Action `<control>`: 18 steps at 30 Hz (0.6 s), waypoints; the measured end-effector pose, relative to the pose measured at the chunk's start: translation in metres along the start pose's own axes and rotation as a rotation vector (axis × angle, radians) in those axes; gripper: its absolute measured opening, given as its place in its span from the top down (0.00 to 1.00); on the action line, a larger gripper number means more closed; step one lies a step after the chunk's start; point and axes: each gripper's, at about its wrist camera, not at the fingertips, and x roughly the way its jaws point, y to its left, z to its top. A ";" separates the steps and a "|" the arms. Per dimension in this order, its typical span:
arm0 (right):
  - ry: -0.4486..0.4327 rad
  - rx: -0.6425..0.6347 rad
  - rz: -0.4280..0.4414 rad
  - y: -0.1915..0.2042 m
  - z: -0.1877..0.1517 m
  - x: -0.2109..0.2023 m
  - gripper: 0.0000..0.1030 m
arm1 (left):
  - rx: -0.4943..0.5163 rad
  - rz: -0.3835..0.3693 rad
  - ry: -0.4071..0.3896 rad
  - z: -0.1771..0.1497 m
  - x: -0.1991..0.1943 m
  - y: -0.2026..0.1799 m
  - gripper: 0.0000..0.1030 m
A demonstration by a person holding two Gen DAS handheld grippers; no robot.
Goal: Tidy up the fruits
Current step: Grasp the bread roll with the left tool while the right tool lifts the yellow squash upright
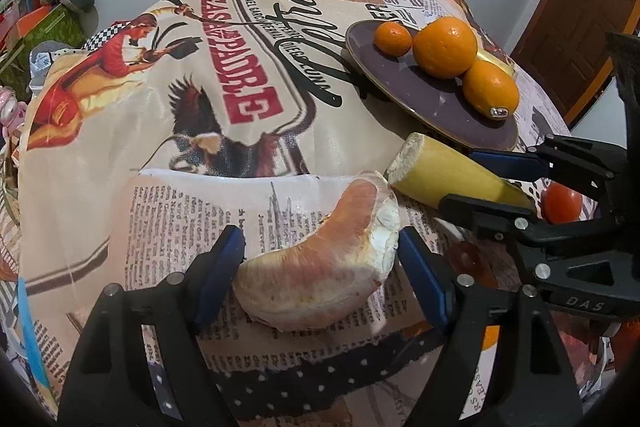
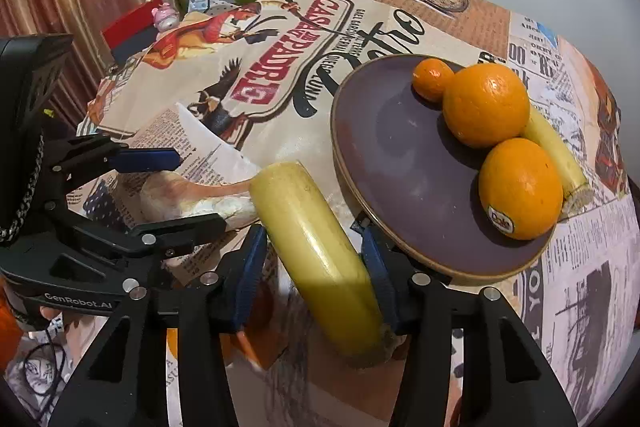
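Note:
A peeled pink pomelo wedge [image 1: 320, 259] lies on the printed tablecloth between the fingers of my left gripper [image 1: 322, 267], which stands open around it; it also shows in the right wrist view [image 2: 188, 197]. My right gripper [image 2: 316, 267] is shut on a cut yellow banana piece [image 2: 316, 247], held just left of the dark purple plate [image 2: 396, 163]. The banana piece [image 1: 444, 175] and right gripper [image 1: 492, 183] also show in the left wrist view. The plate [image 1: 424, 95] holds a small mandarin [image 2: 432, 79], two oranges [image 2: 486, 105] [image 2: 520, 189] and another banana piece [image 2: 556, 155].
A red tomato [image 1: 562, 203] lies behind the right gripper. The table [image 1: 168, 131] is covered by a newspaper-print cloth. Boxes, cushions and a pink toy [image 2: 166, 17] crowd the far left. A wooden door [image 1: 580, 19] stands at right.

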 end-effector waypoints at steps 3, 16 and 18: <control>-0.007 -0.009 -0.022 0.002 0.000 -0.002 0.66 | 0.014 -0.001 0.011 0.000 0.000 -0.001 0.23; -0.074 0.070 -0.039 -0.004 -0.026 -0.055 0.69 | 0.049 -0.033 0.016 -0.023 -0.017 -0.013 0.41; -0.079 0.081 -0.041 -0.005 -0.031 -0.063 0.69 | 0.044 -0.032 0.010 -0.030 -0.022 -0.015 0.42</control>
